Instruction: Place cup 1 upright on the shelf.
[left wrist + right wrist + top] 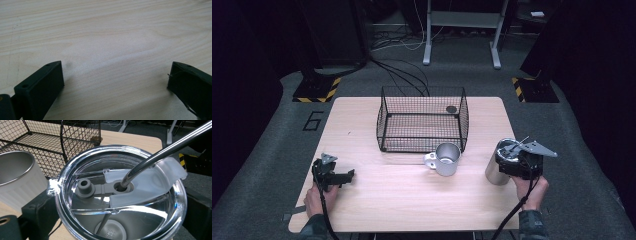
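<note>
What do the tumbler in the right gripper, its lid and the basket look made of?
Tumbler: likely stainless steel, brushed silver sheen. Lid: clear glossy plastic, since the inside shows through; its straw looks like polished metal. Basket: thin black wire mesh, probably coated. The right gripper holds the tumbler.

A glossy steel tumbler with a clear plastic lid is seen. A matt ribbed metal mug is set on smooth pale wood table.
</note>
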